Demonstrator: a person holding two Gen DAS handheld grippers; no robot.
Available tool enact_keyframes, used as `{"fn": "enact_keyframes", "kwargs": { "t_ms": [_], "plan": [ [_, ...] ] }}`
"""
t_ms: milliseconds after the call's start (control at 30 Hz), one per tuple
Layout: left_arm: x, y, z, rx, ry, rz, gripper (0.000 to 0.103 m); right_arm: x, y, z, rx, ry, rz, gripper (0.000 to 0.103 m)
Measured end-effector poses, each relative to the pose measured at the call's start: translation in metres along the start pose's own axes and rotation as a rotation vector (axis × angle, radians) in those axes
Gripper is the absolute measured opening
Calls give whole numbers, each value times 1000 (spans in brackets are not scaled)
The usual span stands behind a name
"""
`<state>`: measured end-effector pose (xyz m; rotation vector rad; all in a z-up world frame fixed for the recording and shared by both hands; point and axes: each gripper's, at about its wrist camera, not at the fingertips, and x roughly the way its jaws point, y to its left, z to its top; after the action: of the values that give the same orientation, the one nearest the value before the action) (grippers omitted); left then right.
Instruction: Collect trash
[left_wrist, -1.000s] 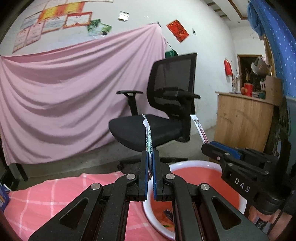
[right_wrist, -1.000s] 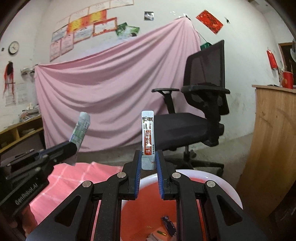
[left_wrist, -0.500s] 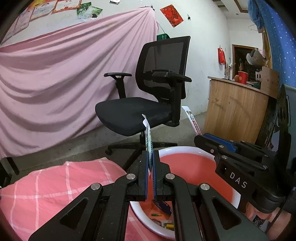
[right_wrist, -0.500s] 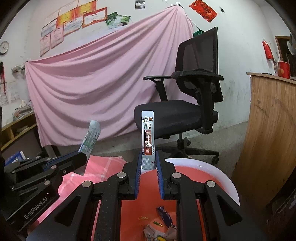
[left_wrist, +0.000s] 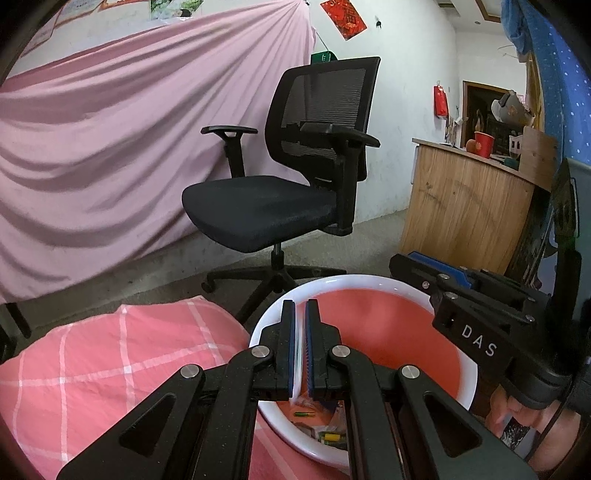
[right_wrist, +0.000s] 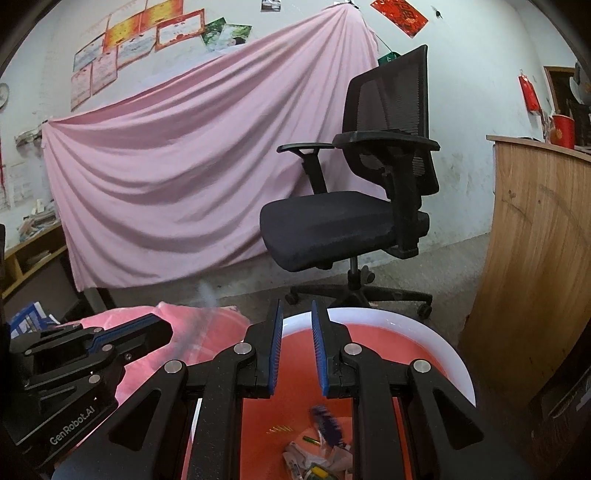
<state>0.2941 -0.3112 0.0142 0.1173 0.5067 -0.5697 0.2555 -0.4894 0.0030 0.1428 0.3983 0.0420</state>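
A red basin with a white rim (left_wrist: 369, 284) (right_wrist: 436, 339) sits below both grippers and holds several pieces of trash (left_wrist: 325, 432) (right_wrist: 321, 454). My left gripper (left_wrist: 300, 314) is over the basin's left rim, jaws slightly apart with nothing between them. My right gripper (right_wrist: 297, 314) is over the basin, jaws apart and empty. A blurred blue wrapper (right_wrist: 327, 424) is in the basin under the right gripper. A blurred pale strip (right_wrist: 207, 299) shows above the left gripper's tip (right_wrist: 147, 328) in the right wrist view. The right gripper also shows in the left wrist view (left_wrist: 424, 266).
A pink checked cloth (left_wrist: 110, 362) covers the surface left of the basin. A black office chair (left_wrist: 288, 195) stands behind, before a pink hanging sheet (left_wrist: 110, 147). A wooden counter (left_wrist: 461, 210) stands at the right.
Both grippers have opened and tilted down over the basin. The sachet is gone from the right jaws and the strip from the left jaws.
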Motion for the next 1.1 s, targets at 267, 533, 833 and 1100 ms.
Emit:
{"fn": "enact_keyframes", "kwargs": {
  "t_ms": [267,533,833,1100],
  "plan": [
    [-3,6,-1,-7,-2,11,3,-1,0,0,2,-2,-5,15],
    [-9,10,-1,-11,-9,28,3,-1,1,0,-3,-3,-2,15],
    [-16,16,1,-11,-7,52,3,0,0,0,-12,-1,-2,15],
    [-26,23,3,-19,-8,90,3,-6,3,2,-10,-26,0,29]
  ]
}}
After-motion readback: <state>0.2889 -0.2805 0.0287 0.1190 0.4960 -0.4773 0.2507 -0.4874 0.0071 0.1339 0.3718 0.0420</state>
